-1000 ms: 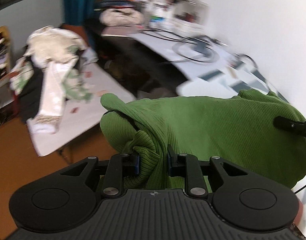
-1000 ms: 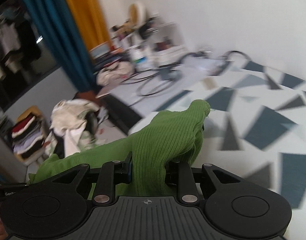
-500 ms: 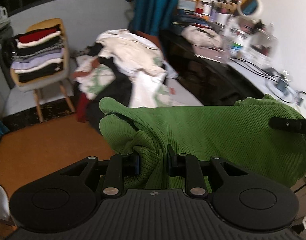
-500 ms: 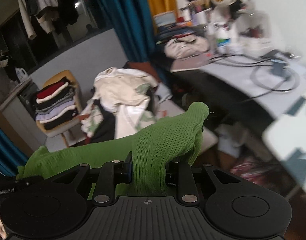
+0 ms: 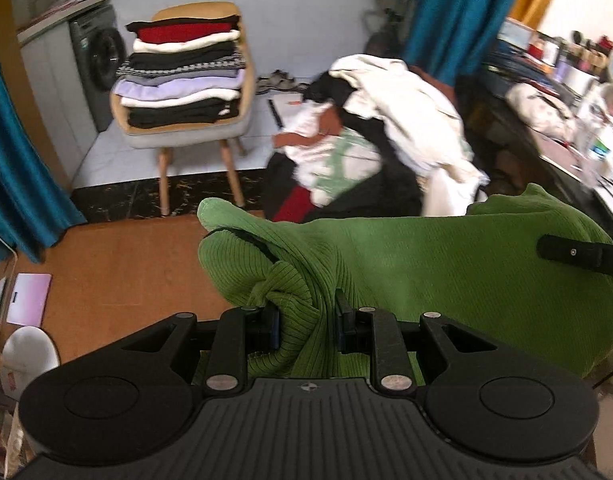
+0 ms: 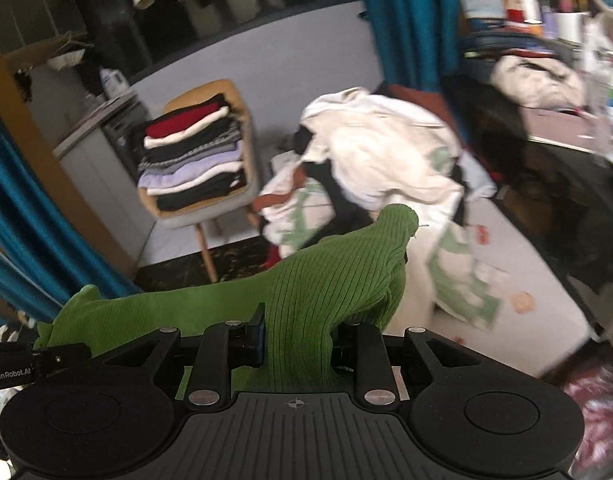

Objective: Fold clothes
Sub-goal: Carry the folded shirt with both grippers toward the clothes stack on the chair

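The left tool has its two fingers drawn in on a bunched fold of the green ribbed garment, the cloth pinched between the pads and spilling forward over them. The right tool grips the same garment, a thick roll of fabric rising from between its fingers. Both are held up level, side by side: each one's black body edges into the other's view, right tool at the left tool's right, and the reverse.
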`<action>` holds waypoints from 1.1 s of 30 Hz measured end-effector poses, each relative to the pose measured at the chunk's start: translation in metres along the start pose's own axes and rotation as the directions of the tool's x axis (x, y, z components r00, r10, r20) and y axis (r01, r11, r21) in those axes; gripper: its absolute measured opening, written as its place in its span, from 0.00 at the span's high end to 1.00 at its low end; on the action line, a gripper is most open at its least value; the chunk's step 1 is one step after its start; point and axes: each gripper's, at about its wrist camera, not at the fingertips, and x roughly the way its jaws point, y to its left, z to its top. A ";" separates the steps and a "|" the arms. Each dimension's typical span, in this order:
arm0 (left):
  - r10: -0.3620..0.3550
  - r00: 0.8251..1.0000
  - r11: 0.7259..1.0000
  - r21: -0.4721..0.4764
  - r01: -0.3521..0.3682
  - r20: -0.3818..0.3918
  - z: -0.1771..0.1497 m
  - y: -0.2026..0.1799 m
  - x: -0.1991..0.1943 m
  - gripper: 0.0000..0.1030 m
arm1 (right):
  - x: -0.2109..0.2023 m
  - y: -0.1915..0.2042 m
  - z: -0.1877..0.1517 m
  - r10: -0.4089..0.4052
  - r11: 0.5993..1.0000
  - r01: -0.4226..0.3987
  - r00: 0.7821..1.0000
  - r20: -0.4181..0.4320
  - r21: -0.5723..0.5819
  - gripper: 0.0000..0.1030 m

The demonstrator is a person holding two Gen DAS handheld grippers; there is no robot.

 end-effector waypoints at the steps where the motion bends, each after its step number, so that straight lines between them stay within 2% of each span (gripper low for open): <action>1: 0.012 1.000 1.000 -0.005 -0.012 0.001 0.008 0.006 0.006 0.77 | 0.013 0.005 0.008 0.011 1.000 -0.011 1.000 -0.006 -0.003 0.80; 5: 0.052 0.999 0.998 -0.018 -0.052 0.004 0.042 0.028 0.026 0.77 | 0.061 0.017 0.047 0.045 0.999 -0.045 0.999 -0.021 -0.015 0.80; 9: 0.056 0.998 0.996 -0.073 -0.056 -0.003 0.066 0.050 0.047 0.77 | 0.101 0.033 0.084 0.069 0.995 -0.071 0.997 -0.034 -0.064 0.80; 15: 0.055 0.998 0.992 -0.110 -0.057 -0.024 0.092 0.088 0.076 0.77 | 0.157 0.078 0.107 0.040 0.996 -0.044 0.998 -0.053 -0.074 0.80; 18: 0.018 0.999 0.992 -0.128 -0.021 -0.027 0.106 0.117 0.096 0.77 | 0.185 0.101 0.118 0.025 0.996 -0.030 0.998 -0.063 -0.080 0.80; 24: -0.030 0.999 0.996 -0.079 0.027 -0.041 0.142 0.194 0.126 0.77 | 0.241 0.147 0.139 -0.004 0.996 -0.003 0.997 -0.081 -0.087 0.80; 33: -0.067 0.997 0.998 0.019 0.068 -0.034 0.207 0.306 0.152 0.77 | 0.302 0.241 0.153 -0.053 0.998 0.051 0.995 -0.086 -0.030 0.80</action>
